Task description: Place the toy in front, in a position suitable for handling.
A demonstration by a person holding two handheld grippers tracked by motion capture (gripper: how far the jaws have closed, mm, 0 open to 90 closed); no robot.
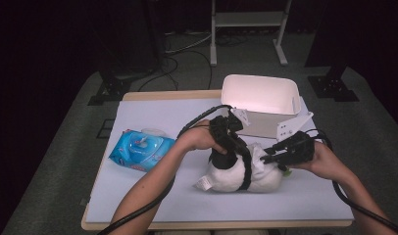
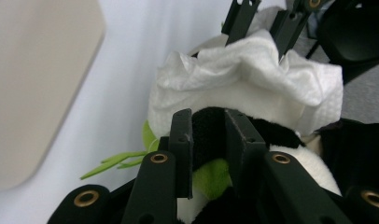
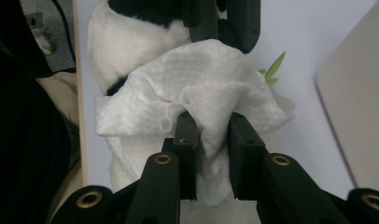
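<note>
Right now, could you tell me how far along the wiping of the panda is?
Done: a wipe is out of the pack. In hand: the left gripper pinches the panda while the right gripper presses the wipe on it. Left: finishing the wiping, perhaps binning the wipe in the tub.

Your forearms are bare, with no sleeves reaching the wrists. Each hand carries a black two-jaw gripper: the left gripper (image 1: 230, 139) and right gripper (image 1: 285, 152) both trail a thick black cable and carry a pale grey three-cornered plate dotted with small holes. Up close, the matte black jaws are flat-sided bars on arms fastened with brass-ringed screws.
</note>
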